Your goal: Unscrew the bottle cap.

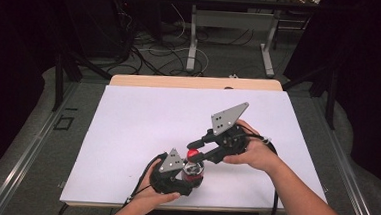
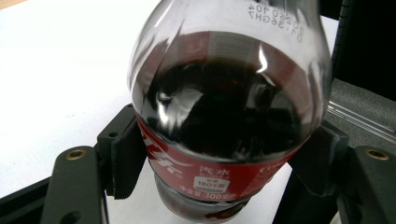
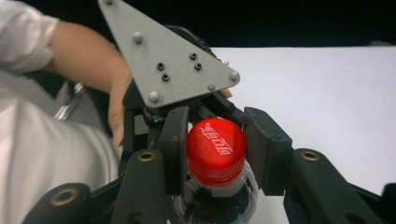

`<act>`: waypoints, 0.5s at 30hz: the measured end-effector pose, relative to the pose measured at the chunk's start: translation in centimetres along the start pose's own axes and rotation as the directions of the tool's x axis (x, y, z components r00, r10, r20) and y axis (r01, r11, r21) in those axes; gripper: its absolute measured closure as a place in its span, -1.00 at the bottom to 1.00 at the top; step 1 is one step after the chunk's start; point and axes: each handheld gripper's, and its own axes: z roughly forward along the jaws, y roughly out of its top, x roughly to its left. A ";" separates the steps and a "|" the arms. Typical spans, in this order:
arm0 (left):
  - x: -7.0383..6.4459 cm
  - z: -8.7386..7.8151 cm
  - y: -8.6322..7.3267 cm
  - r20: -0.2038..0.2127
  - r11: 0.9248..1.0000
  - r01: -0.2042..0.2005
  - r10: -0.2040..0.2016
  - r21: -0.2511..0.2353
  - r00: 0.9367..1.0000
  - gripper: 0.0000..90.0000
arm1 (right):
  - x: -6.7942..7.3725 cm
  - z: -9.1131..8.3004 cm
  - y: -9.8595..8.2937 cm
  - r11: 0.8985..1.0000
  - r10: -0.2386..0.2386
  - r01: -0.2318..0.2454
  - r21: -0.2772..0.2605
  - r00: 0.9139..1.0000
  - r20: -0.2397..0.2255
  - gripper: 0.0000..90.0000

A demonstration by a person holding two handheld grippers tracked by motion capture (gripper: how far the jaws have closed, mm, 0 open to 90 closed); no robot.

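A small cola bottle (image 1: 193,172) with dark drink and a red label stands upright near the front of the white table (image 1: 142,119). My left gripper (image 1: 180,176) is shut on the bottle's body (image 2: 229,107), its pads (image 2: 125,156) pressing on either side at the label. The red cap (image 3: 216,148) sits between the jaws of my right gripper (image 3: 217,151), which comes in from the right (image 1: 200,150). Both its pads (image 3: 174,144) touch the cap's sides. The left gripper's grey plate (image 3: 168,60) and the hand behind it show beyond the cap.
A white sheet covers the table, with a wooden edge (image 1: 195,82) at the far side. Beyond it the floor holds cables (image 1: 167,51) and the legs of another table (image 1: 193,37). Dark frame posts (image 1: 58,79) stand to the left and right.
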 end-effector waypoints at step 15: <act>0.4 -0.1 0.0 -0.018 1.000 0.010 -0.010 0.005 1.000 -0.35 | 0.5 -0.2 0.2 0.997 0.060 -0.058 -0.056 0.997 0.045 0.12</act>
